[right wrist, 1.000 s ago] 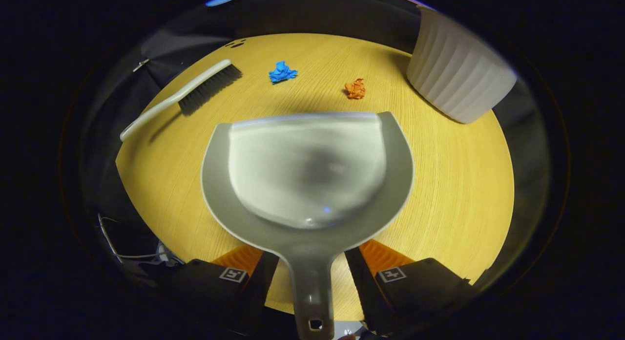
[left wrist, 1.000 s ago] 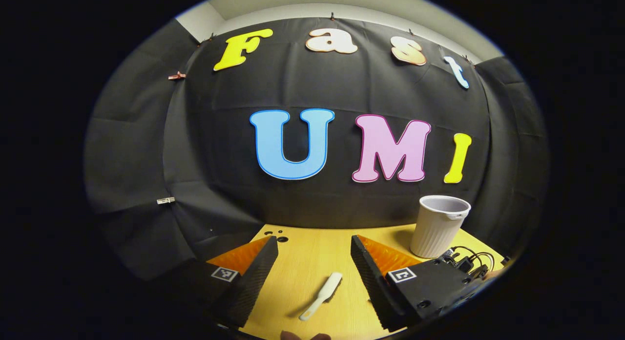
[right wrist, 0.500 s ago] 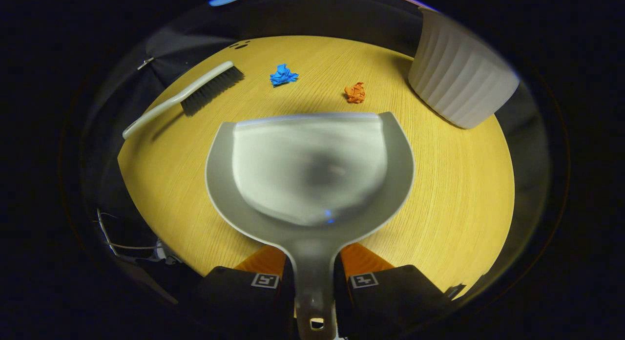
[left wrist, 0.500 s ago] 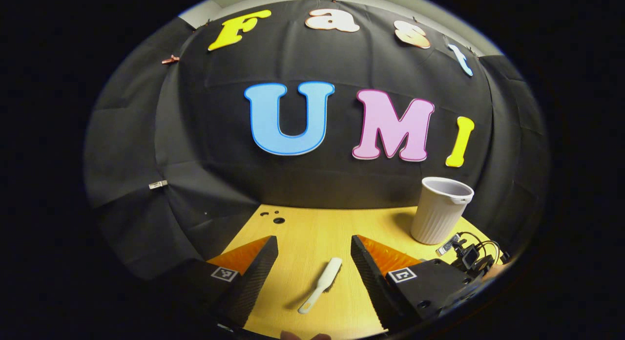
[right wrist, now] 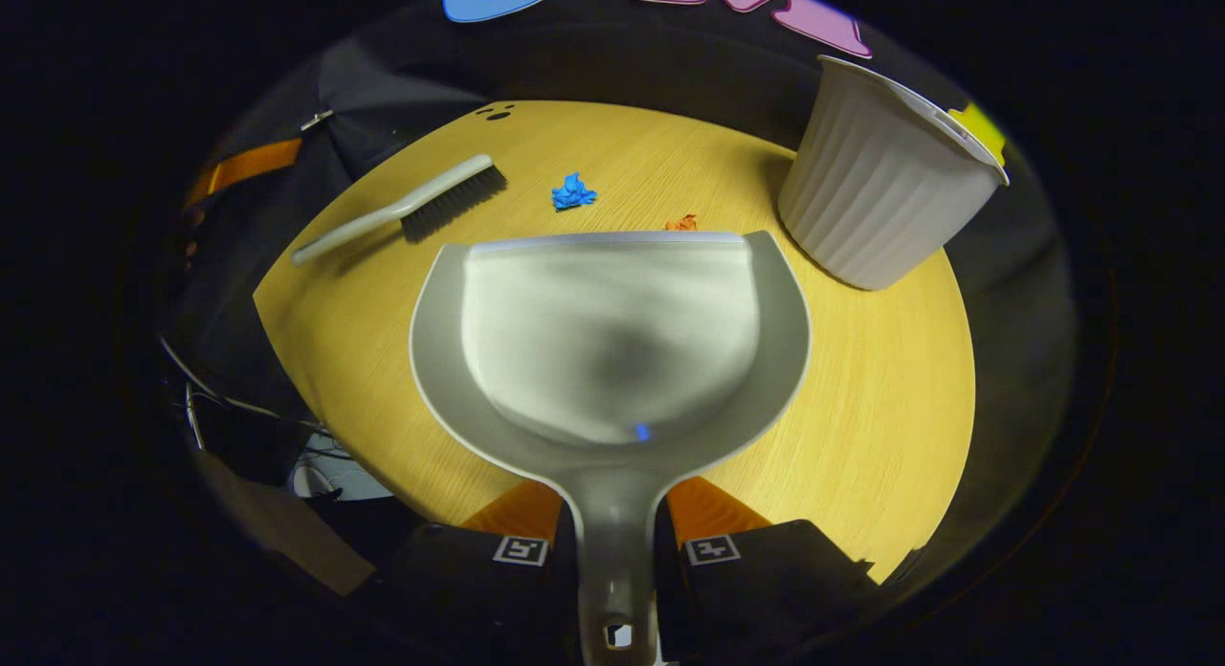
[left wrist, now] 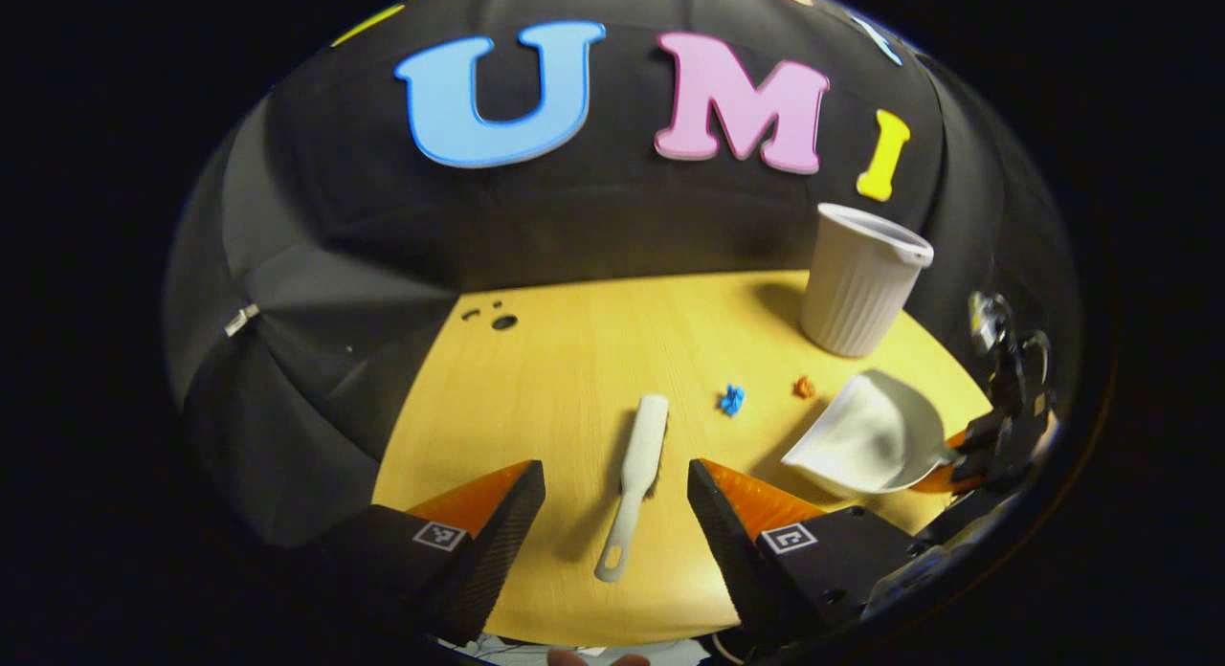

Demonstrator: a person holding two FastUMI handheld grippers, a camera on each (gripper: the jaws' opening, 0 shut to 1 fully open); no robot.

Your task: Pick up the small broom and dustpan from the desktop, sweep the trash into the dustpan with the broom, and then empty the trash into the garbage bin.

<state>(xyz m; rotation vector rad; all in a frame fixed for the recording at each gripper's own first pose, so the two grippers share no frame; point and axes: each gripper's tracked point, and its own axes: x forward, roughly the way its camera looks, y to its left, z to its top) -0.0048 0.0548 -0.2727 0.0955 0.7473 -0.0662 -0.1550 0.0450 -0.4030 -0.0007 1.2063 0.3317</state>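
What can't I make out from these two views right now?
- Inside of the garbage bin: its own wall hides it in both views.
- Orange scrap: right gripper view, the dustpan lip covers most of it.
- Broom bristles: left gripper view, turned away.
- Right tool contact on the handle: cut off low in its view.

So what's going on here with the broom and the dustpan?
A person is starting a desktop sweep-up. The right hand-held gripper is shut on the dustpan handle. The left hand-held gripper is open, with the broom lying on the table between its fingers. Blue scrap and orange scrap lie unswept near the bin.
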